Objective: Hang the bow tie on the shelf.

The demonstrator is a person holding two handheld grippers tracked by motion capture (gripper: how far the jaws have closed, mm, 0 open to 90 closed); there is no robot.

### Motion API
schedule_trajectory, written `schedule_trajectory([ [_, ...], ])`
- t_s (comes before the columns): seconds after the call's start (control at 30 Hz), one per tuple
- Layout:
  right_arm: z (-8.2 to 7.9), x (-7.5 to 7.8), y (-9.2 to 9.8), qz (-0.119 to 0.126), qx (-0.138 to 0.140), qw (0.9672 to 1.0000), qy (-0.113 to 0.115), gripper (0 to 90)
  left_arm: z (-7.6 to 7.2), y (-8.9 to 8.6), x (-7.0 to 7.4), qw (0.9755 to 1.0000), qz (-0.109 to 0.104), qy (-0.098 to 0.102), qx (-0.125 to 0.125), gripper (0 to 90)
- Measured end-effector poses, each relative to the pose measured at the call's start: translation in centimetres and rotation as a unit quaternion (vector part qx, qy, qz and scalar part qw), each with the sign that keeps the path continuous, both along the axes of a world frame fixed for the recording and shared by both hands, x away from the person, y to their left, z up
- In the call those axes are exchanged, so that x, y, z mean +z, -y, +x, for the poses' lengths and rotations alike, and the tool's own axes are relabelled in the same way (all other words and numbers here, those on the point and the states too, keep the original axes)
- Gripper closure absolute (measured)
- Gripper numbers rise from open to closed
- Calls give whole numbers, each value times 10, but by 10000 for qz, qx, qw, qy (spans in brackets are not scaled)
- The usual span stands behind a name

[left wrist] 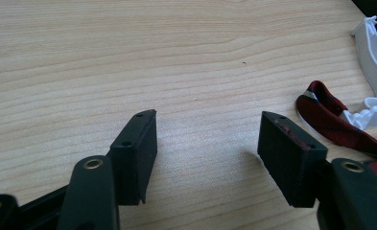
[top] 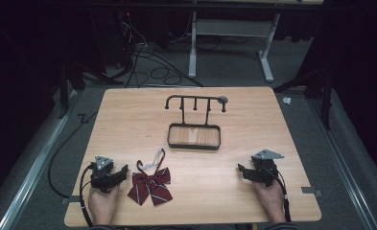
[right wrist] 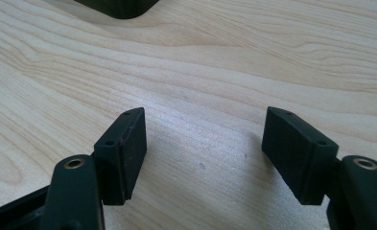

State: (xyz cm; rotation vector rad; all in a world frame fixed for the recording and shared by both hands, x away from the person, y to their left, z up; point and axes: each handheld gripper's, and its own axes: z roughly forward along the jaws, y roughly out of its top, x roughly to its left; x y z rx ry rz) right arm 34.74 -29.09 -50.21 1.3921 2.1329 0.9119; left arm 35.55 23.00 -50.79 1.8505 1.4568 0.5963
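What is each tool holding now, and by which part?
Nothing. The left tool and the right tool are open over bare table; the bow tie lies untouched.

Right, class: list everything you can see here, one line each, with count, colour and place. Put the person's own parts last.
table: one, light wood, centre of the high view
bow tie: one, dark red with pale stripes, white strap, near edge beside the left gripper
rack: one, black, hooked bar over a tray base, middle of the table
cables: several, black, on the floor beyond the table
frame: one, white, on the floor behind the table
left gripper: one, black, open, near left
right gripper: one, black, open, near right
hands: two, near edge, one holding each gripper
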Motion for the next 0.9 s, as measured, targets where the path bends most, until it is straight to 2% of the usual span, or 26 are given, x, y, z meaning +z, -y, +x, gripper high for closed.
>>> schedule_trajectory([
  [0.37, 0, 0, 0, -2, 1, 10000, 1, 334, 0, 1, 0, 10000, 32, 4, -8, 387],
  [0.5, 0, 0, 0, -9, -5, 10000, 0, 334, -1, 4, 0, 9998, 206, 6, -17, 388],
  [0.7, 0, 0, 0, -5, -2, 10000, 1, 335, 0, 4, 0, 9999, 152, -2, 8, 390],
  [0.8, 0, 0, 0, 0, 1, 10000, 1, 334, -1, 5, 0, 9997, 238, 17, 16, 403],
  [0.9, 0, 0, 1, 13, -4, 10000, -10, 334, -1, 3, 1, 9998, 206, 5, 30, 454],
])
